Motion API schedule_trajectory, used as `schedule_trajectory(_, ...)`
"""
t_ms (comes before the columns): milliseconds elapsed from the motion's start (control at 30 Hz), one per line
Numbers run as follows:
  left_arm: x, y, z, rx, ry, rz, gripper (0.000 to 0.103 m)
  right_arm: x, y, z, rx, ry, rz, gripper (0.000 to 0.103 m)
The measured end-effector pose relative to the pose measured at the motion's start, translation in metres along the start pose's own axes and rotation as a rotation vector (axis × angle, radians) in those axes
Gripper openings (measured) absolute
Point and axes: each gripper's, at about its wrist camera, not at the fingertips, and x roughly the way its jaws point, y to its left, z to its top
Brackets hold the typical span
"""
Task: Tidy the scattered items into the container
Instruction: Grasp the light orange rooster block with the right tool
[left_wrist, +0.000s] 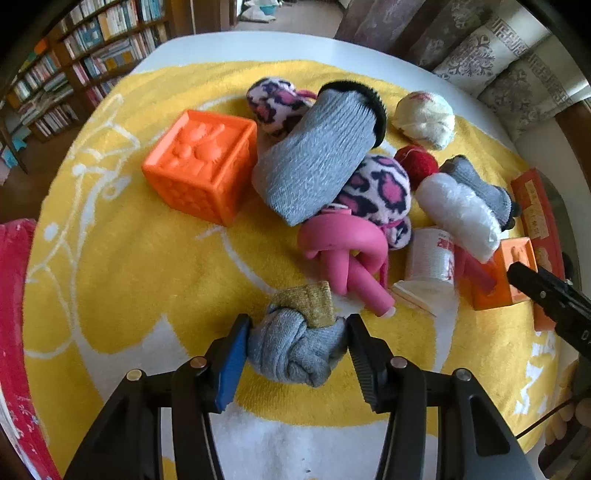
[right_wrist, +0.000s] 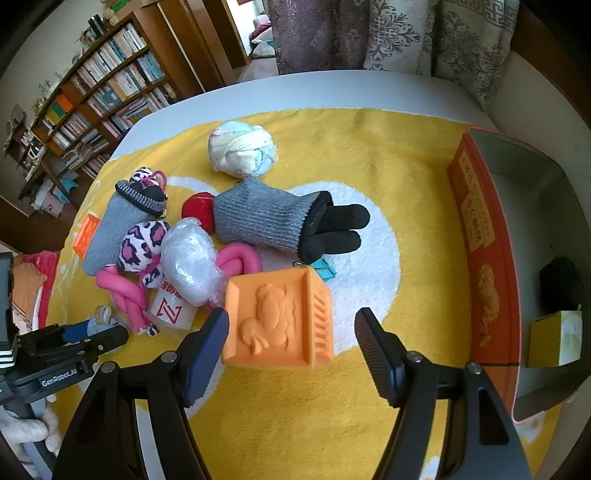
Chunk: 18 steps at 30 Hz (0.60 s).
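Nearest me, left of the orange tin container (right_wrist: 491, 280), my left claw (left_wrist: 297, 341) is clamped on the knotted grey-and-mustard sock bundle (left_wrist: 295, 343) for lifting, while my right claw (right_wrist: 291, 325) straddles the embossed orange rubber cube (right_wrist: 280, 321), pads apart.

The sock ball (left_wrist: 295, 347) lies between the left tongs (left_wrist: 295, 349), the cube (right_wrist: 280, 317) between the right tongs (right_wrist: 291, 334).

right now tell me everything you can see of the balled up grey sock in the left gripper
The grey sock ball is soft knit fabric rolled into a knot, with a mustard-yellow cuff tucked at its top. It sits on the yellow towel, apart from the toy pile. The left gripper flanks it, both pads pressed into its sides, denting the fabric.
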Motion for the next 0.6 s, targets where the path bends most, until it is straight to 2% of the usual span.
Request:
schedule_trajectory(267,-0.023,-0.011,0.001,0.003,-0.046,0.044,0.054,-0.004,0.007,-0.002,-0.03,-0.005,0.011,0.074)
schedule_trajectory(433,-0.039,-0.022,0.005,0.017,-0.082,0.04,0.054,0.005,0.01,0.0,-0.066,0.013,-0.011,0.074)
schedule_trajectory(467,-0.039,-0.016,0.013,0.021,-0.086,0.039,0.054,0.01,0.01,0.0,-0.08,0.023,-0.022,0.071)
schedule_trajectory(500,-0.042,-0.018,0.013,0.024,-0.091,0.039,0.054,0.015,0.01,-0.001,-0.088,0.034,-0.029,0.061)
schedule_trajectory(600,-0.051,-0.017,0.006,0.026,-0.1,0.037,0.054,0.017,0.007,-0.004,-0.093,0.043,-0.032,0.057)
